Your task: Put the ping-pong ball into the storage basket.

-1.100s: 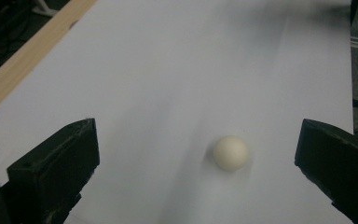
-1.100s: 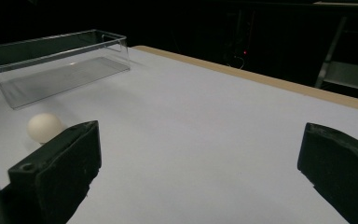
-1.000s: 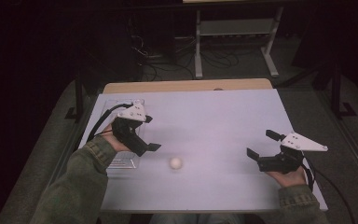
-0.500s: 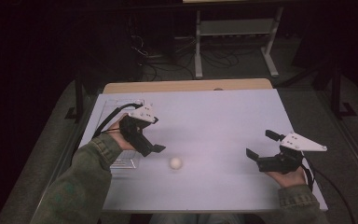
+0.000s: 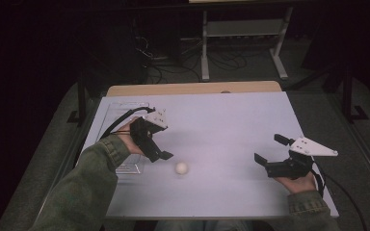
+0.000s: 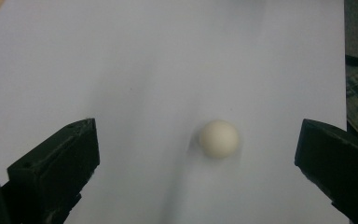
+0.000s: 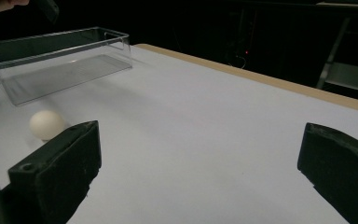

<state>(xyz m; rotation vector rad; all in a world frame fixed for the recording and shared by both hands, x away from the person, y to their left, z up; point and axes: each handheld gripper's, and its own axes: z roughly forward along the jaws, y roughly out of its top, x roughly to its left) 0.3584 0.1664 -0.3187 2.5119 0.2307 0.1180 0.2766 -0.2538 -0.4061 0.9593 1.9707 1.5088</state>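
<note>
Small white round ball (image 5: 181,168) lies on white table (image 5: 221,125), near-left of centre. Left gripper (image 5: 161,155) just left of ball, jaws spread wide, not touching. Clear plastic rectangular tray (image 7: 56,58) at table's left. Right gripper (image 5: 269,154) near right edge, jaws apart, empty.

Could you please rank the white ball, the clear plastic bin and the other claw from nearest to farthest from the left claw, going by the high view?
1. White ball: just right of the left claw, near its tips.
2. Clear plastic bin: at the table's left edge, behind and under that hand.
3. Right claw: far across the table, at its right side.
</note>
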